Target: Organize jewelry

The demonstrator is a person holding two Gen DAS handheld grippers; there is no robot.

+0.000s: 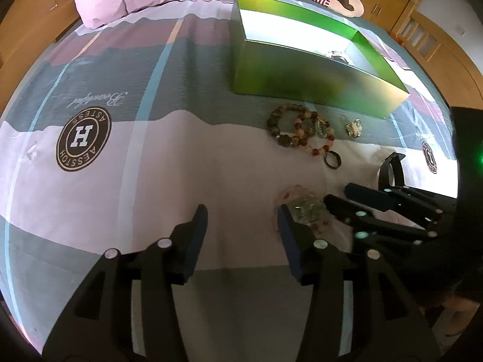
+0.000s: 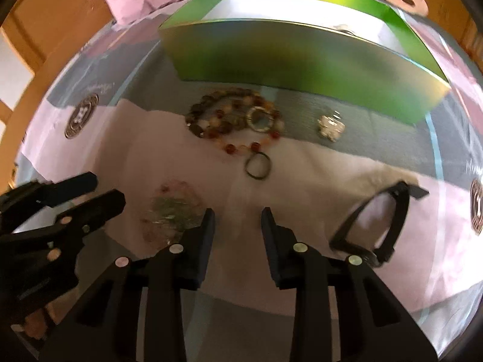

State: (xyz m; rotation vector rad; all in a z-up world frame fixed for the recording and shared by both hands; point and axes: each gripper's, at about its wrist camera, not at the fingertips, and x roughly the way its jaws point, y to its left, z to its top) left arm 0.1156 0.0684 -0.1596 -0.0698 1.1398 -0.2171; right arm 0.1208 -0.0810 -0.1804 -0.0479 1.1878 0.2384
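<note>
Your left gripper point(image 1: 243, 221) hangs with its jaws apart and nothing between them; the pale crystal bracelet point(image 1: 302, 206) lies on the bedsheet point(image 1: 120, 196) just outside its right finger — toward your right gripper point(image 2: 238, 224). That one is also parted and empty, the bracelet just beyond its left finger. Both sit about equally near; the green box point(image 1: 302, 69) stands beyond.

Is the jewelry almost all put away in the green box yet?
Not yet. One shiny piece already sits in the green box. Both grippers, left and right, are open and empty. The bead bracelets, flower brooch, black watch and pale bracelet lie on the bed.
</note>
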